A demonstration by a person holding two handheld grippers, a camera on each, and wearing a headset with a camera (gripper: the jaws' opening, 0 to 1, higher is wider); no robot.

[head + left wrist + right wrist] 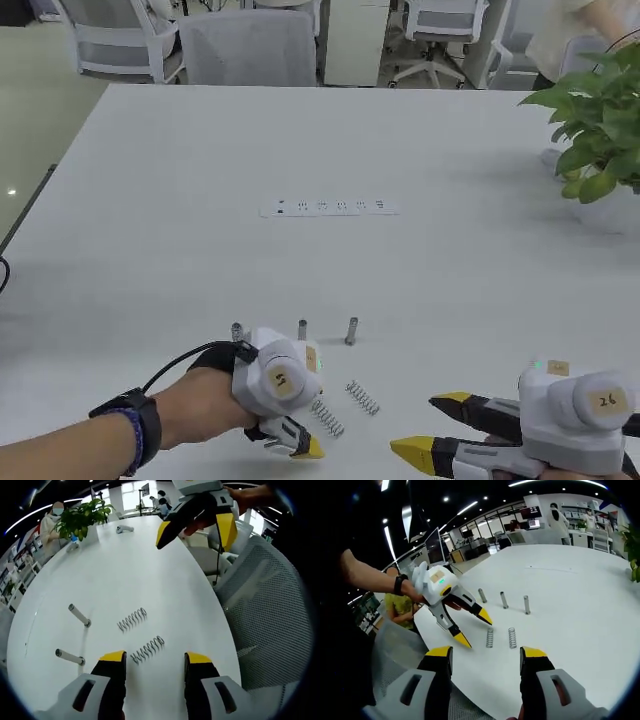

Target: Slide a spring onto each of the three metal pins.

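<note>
Left hand-held gripper (155, 656) gaped wide around a spring (147, 650); pinched off-centre, I reckon it could've pinged away.

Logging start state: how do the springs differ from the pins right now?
The two springs lie flat on the table; the three pins stand upright. The springs are open wire coils; the pins are solid rods. Shared: both are grey metal, and no spring is on a pin.
</note>
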